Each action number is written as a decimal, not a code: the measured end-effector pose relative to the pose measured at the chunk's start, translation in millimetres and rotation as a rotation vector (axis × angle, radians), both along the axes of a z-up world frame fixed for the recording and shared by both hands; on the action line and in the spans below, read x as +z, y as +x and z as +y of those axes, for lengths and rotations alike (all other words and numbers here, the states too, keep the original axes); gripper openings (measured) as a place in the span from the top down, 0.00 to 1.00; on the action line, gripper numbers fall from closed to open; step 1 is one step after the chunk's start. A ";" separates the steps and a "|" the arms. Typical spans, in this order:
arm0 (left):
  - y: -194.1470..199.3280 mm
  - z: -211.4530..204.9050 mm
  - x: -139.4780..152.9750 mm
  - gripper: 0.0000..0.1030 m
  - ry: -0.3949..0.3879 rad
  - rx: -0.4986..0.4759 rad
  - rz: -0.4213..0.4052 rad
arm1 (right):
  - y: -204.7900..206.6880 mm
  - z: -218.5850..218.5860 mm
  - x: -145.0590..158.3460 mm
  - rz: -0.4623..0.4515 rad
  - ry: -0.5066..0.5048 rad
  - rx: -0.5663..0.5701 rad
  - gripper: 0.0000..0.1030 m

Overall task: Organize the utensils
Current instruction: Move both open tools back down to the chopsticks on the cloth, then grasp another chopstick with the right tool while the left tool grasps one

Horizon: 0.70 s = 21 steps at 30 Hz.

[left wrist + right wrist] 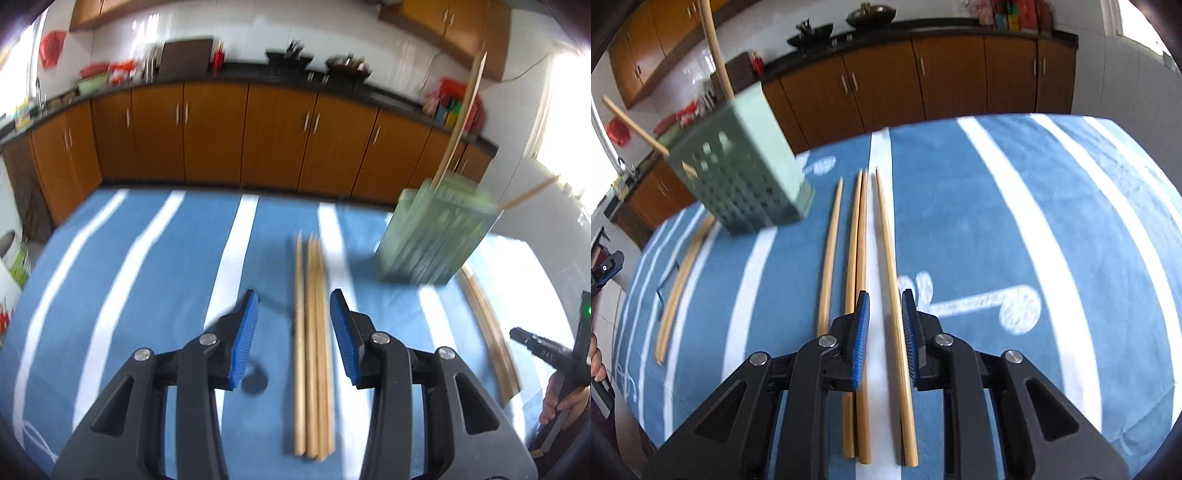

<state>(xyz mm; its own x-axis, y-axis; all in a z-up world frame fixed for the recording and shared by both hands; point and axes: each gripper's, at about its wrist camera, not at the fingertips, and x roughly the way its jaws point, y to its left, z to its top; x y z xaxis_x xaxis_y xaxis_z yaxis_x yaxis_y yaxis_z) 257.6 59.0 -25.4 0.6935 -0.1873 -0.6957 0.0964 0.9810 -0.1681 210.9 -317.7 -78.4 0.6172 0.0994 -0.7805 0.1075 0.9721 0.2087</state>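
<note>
Chopsticks [857, 280] lie loose and roughly parallel on the bench, four in a group in the right wrist view, one more [679, 284] apart near the left edge of the cloth. Two others already stand tilted in the green holder [746, 173], which sits upright at the far left of the group; judged, these are the sorted ones and the rest wait their turn.

Right gripper [884, 332]: jaws parted narrowly, straddling the rightmost chopstick [892, 280]. The pads do not visibly press on it, so not grasping yet. The line-up along the stick suggests a pick is being set up.

Left gripper [293, 332]: jaws released, wider, spanning a bundle of chopsticks [312, 332] without touching them. The same holder [436, 236] stands beyond, to the right.

Bench is covered with a blue cloth [960, 203] with white stripes. Behind: brown cabinets [221, 136] under a dark counter with cookware; white tiled wall. Left view blurred.
</note>
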 end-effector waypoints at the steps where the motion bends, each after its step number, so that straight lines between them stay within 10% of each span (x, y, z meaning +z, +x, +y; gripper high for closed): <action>1: -1.7 2.1 -9.0 0.60 0.000 -0.001 0.021 | 0.5 2.7 -4.3 0.011 -0.013 0.003 0.82; 21: -3.8 -19.5 -67.0 0.84 0.067 -0.113 0.159 | 0.8 -23.9 -12.7 0.014 -0.068 -0.118 0.93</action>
